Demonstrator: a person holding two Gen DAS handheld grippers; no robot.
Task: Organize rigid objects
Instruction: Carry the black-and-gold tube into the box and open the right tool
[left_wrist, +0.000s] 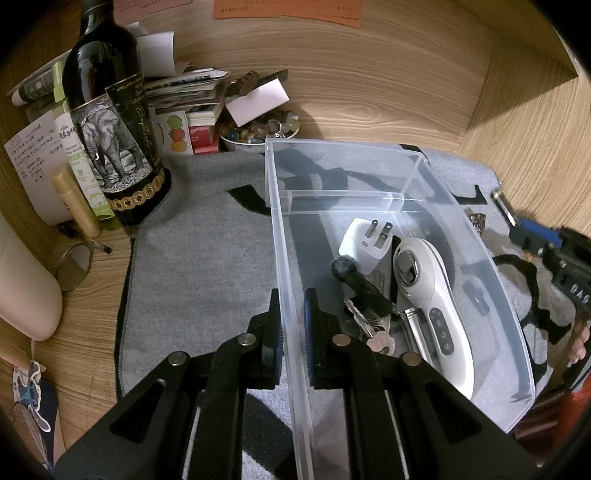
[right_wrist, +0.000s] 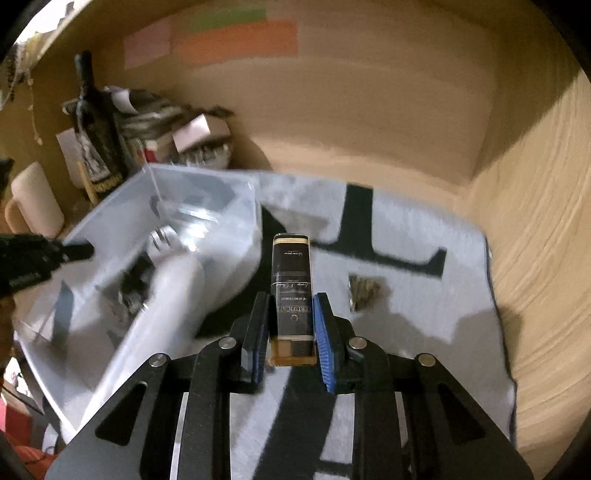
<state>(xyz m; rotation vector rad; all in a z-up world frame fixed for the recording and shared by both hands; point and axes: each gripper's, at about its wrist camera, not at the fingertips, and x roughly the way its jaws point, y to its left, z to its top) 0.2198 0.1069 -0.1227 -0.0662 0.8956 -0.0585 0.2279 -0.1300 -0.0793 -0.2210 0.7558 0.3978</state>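
Observation:
A clear plastic bin (left_wrist: 406, 162) stands on a grey cloth (left_wrist: 207, 258). My left gripper (left_wrist: 293, 295) is shut on the bin's near left wall. Inside lie a white plug adapter (left_wrist: 364, 243), a white handheld device (left_wrist: 432, 306), keys (left_wrist: 373, 328), a black stick with a round head (left_wrist: 354, 280) and a metal cylinder (left_wrist: 412, 325). In the right wrist view my right gripper (right_wrist: 291, 299) is shut on a dark oblong box with gold trim (right_wrist: 291, 266), held above the cloth (right_wrist: 424, 314) just right of the bin (right_wrist: 207, 177). That view is blurred.
A small patterned metal piece (right_wrist: 364, 290) lies on the cloth right of the bin. A wine bottle (left_wrist: 110, 122), stacked papers (left_wrist: 184, 92), a bowl of stones (left_wrist: 255, 133) and a tube (left_wrist: 75, 203) crowd the back left. Wooden walls (left_wrist: 517, 122) close the back and right.

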